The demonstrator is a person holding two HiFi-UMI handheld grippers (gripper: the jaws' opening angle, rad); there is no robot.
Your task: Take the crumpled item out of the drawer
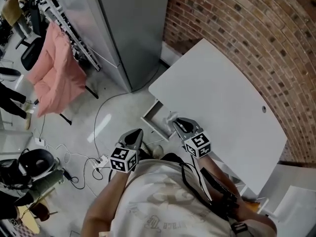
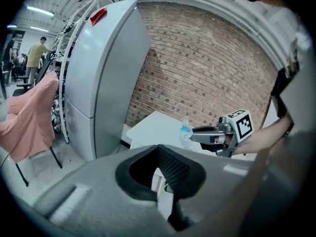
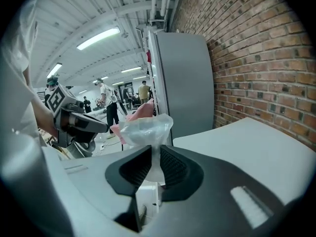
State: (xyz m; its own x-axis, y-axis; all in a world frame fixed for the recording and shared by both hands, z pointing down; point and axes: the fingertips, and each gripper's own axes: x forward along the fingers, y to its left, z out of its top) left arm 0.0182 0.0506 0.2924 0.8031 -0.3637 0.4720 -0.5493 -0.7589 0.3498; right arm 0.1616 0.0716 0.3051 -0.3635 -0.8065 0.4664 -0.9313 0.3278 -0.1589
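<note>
Hovering left gripper point(image 2: 157, 172): jaws apart, empty; I couldn't catch a drop.
Drawer point(image 1: 150, 122): open underneath; a slip lands back inside.
Crumpled bottle point(image 3: 145, 130): lifted clear of drawer, pinched thinly.
Right gripper point(image 3: 155, 164): clamped on it; soft plastic may slide.

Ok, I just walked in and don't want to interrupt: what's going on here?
A person stands at a white table with a handheld tool in each hand. The right tool is clamped on a crumpled clear plastic item, holding it in the air by the open drawer, so the item is already out. The left tool is open and empty, held alongside.
</note>
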